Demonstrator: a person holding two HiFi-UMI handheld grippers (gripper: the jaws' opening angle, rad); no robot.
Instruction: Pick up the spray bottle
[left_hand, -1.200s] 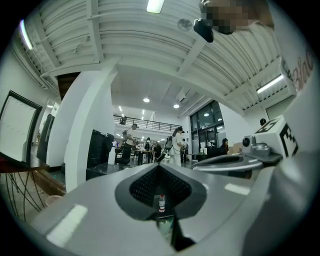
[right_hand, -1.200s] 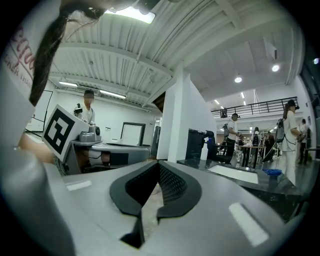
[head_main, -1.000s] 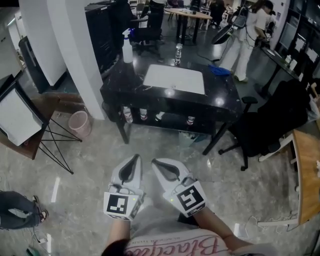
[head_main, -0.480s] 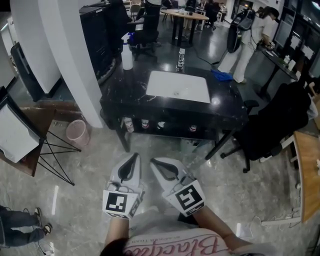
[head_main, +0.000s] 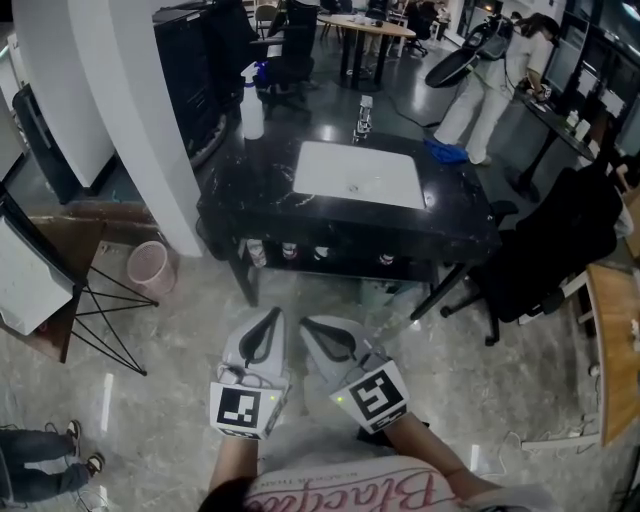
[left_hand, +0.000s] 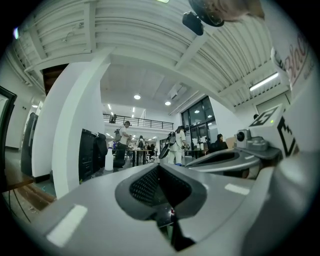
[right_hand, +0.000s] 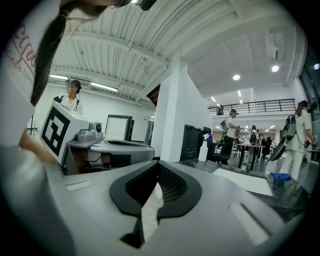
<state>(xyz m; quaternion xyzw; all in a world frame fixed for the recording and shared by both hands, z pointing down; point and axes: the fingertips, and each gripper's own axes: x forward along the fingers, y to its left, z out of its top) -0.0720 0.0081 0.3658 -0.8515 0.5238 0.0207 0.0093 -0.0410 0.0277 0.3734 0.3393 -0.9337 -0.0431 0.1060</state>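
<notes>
Close to the person's body, the left claw (head_main: 268, 315) and the right claw (head_main: 310, 322) sit side by side, almost touching. Both point at the table ahead. Both are clenched tight, with nothing in them. That fits, since nothing is near enough to grab. Under them is only floor (head_main: 150, 410).

Ahead of the claws, well apart from them, stands a black table (head_main: 250, 205). A white sheet (head_main: 358, 173) lies flat in the middle of it.

The spray bottle (head_main: 254, 108) stands upright on the far left corner of the table. It is ahead of the left claw and a little to its left, far from both claws. Because it stands up, its neck should be easy to reach from the side.

A small clear bottle (head_main: 364, 112) stands past the sheet, ahead of the right claw. A blue cloth (head_main: 445, 151) lies further to the right.

Farther off, a person in white (head_main: 480, 90) stands near other desks.

The pick-up looks like it has not begun. A claw would need to get close and open first.
</notes>
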